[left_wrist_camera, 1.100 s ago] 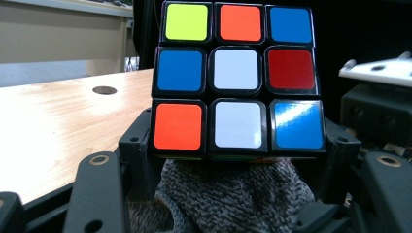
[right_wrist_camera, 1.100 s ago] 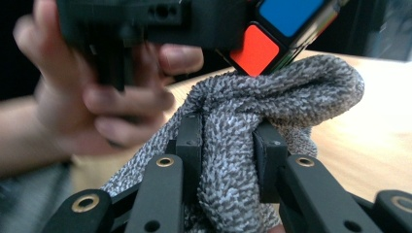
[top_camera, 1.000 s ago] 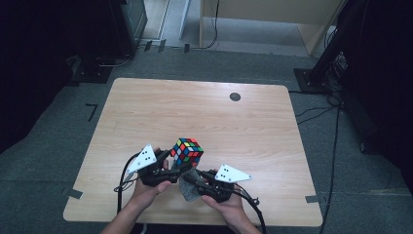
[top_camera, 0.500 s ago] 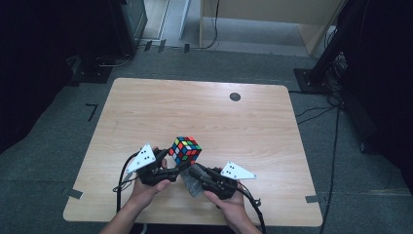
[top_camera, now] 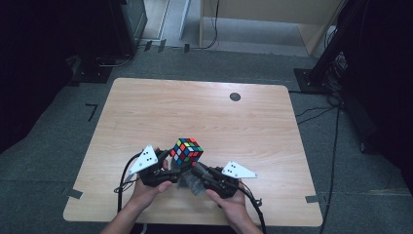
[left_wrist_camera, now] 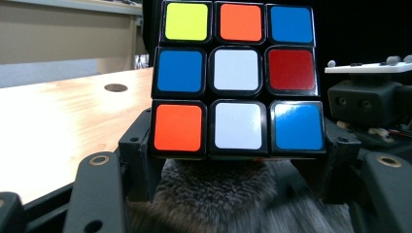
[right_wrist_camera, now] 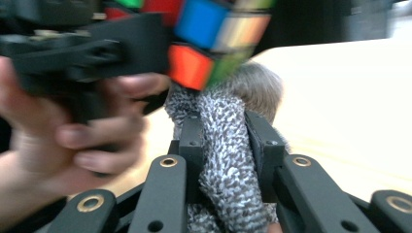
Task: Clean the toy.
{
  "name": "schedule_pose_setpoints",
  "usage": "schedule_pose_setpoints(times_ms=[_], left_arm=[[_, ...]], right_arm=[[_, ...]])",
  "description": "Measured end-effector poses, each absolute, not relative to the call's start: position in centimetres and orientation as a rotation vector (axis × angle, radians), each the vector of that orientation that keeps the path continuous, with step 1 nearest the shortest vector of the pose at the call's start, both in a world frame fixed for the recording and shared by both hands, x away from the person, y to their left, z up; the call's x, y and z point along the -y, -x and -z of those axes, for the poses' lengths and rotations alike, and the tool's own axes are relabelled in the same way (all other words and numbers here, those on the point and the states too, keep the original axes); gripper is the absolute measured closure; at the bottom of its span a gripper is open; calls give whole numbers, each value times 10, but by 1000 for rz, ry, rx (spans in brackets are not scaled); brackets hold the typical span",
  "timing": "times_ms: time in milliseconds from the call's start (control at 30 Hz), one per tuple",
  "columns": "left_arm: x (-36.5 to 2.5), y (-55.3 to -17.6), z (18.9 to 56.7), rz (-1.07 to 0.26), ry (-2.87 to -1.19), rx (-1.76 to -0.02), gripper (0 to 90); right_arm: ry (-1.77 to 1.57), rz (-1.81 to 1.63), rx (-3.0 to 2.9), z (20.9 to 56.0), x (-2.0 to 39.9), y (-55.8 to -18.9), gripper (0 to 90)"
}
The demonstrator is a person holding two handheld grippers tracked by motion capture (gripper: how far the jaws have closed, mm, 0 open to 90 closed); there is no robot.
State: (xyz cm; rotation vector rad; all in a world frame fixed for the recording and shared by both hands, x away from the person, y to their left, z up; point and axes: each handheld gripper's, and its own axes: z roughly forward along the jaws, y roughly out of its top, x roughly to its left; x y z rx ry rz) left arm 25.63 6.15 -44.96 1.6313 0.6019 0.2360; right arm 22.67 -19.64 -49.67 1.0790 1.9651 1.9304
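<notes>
**Cube and cloth held over the near edge of a wooden table**

Table (top_camera: 146,112): pale wood top with rounded corners, set on grey carpet. A small dark round disc (top_camera: 235,96) is set into the far right part of the top.

Left gripper (top_camera: 171,157): held in the person's left hand (top_camera: 146,192) above the near edge of the table, left of centre. A white three-cornered plate is carried on top. Its jaws are closed on the two sides of the cube, as seen in the left gripper view.

Right gripper (top_camera: 194,170): held in the right hand (top_camera: 234,207), just right of the left gripper, the two angled toward each other. Its jaws are pinched on the cloth, which is squeezed narrow between them in the right gripper view.

Puzzle cube (top_camera: 186,150): three-by-three, black-framed, lifted clear of the table top between the left jaws. Yellow, orange, blue, white and red squares are shown on the face turned to the left gripper's camera.

Cloth (top_camera: 189,181): grey, speckled, fuzzy. It is bunched directly beneath the cube and is touching the cube's underside (left_wrist_camera: 214,194).
</notes>
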Motion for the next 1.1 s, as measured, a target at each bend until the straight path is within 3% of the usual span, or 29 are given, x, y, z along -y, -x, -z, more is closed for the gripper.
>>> schedule_pose_setpoints(times_ms=[433, 667, 900, 1100], left_arm=[[-62, -260, 452, -185, -1661, -598, 340], [-63, -261, 451, -180, -1658, -604, 340], [-62, -261, 452, -170, -1669, -602, 340], [-64, -261, 451, -161, -1654, -602, 340]], right_arm=[[-934, -1930, -1829, 471, 235, -230, 735], [-800, -1838, -2043, 484, 204, -223, 731], [-869, -1902, -1884, 472, 227, -229, 732], [-723, -1792, -2080, 484, 201, -220, 724]])
